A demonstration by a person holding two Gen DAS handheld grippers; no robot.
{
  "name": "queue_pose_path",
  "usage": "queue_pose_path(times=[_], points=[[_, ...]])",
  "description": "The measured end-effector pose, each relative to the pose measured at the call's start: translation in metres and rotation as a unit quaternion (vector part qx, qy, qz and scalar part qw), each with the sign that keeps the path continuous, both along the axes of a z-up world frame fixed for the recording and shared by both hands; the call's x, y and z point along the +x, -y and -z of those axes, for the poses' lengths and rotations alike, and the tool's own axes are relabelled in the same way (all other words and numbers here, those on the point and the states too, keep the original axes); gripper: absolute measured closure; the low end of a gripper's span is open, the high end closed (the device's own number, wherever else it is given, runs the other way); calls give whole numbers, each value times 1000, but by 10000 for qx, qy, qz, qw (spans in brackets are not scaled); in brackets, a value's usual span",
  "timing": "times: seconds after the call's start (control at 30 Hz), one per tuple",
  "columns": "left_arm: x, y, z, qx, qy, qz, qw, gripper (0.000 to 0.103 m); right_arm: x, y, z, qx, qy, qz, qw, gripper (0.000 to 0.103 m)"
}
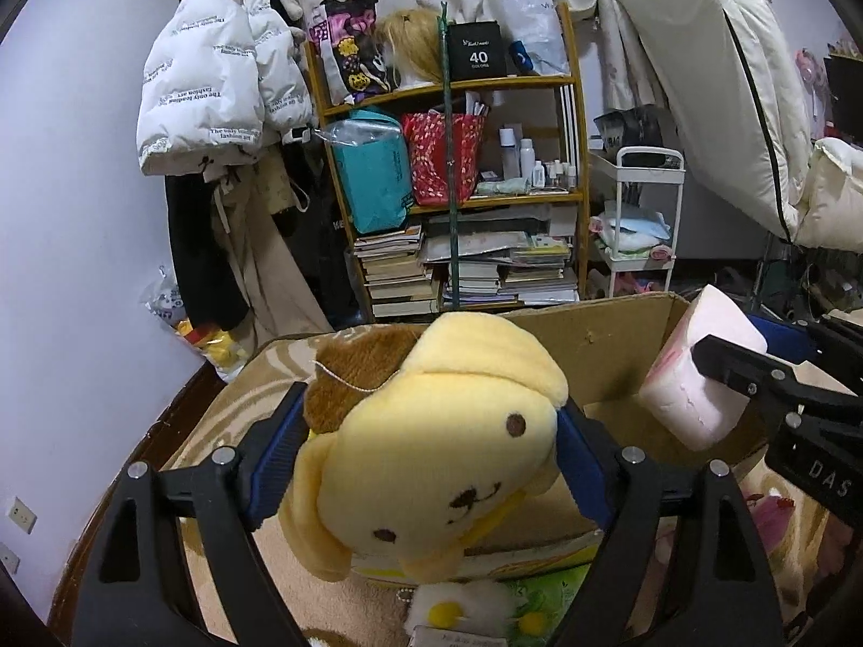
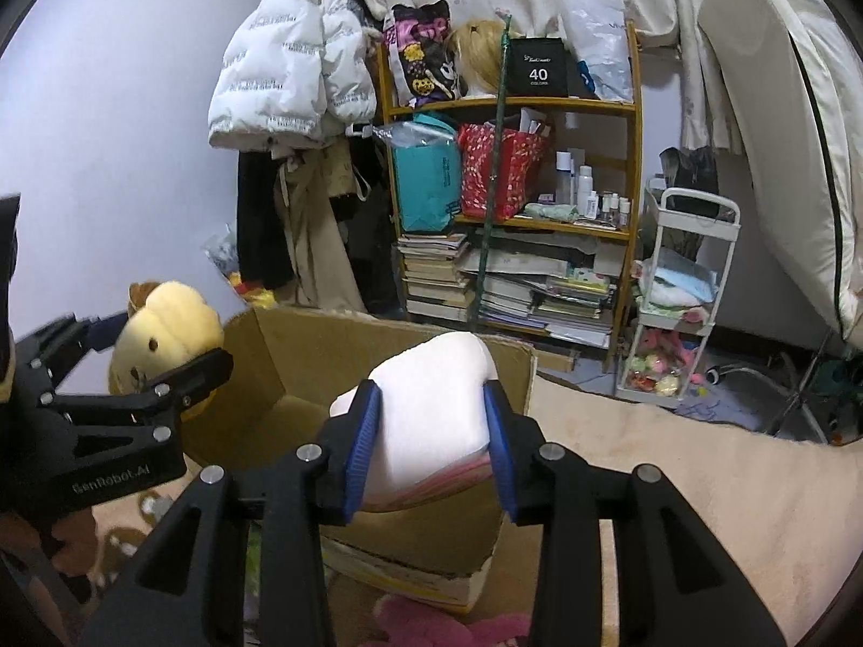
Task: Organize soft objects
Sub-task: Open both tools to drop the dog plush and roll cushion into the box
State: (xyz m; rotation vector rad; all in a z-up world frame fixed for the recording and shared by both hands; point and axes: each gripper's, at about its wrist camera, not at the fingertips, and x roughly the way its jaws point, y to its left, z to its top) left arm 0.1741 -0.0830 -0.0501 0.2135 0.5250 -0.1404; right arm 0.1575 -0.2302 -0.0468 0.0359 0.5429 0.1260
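Note:
My left gripper is shut on a yellow dog plush with a brown beret, held above the near edge of an open cardboard box. My right gripper is shut on a pale pink soft block, held over the same box. In the left wrist view the pink block and right gripper hang at the right, over the box. In the right wrist view the yellow plush and left gripper sit at the left.
The box stands on a beige patterned bed cover. A small white and yellow plush lies below the left gripper, a pink plush lies in front of the box. Beyond stand a cluttered bookshelf, hanging coats and a white cart.

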Motion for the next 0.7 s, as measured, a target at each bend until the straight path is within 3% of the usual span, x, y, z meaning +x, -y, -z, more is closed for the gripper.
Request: queue_pose_path(times=[0.4, 0.53, 0.7], points=[[1, 3, -1, 45, -1, 31, 10000, 14, 0, -4, 0, 61, -22, -52, 10000, 58], [2, 6, 3, 213, -73, 21, 9997, 5, -4, -3, -3, 132, 62, -41, 9999, 40], [1, 3, 3, 195, -212, -58, 9996, 5, -7, 0, -6, 201, 106, -10, 9997, 31]])
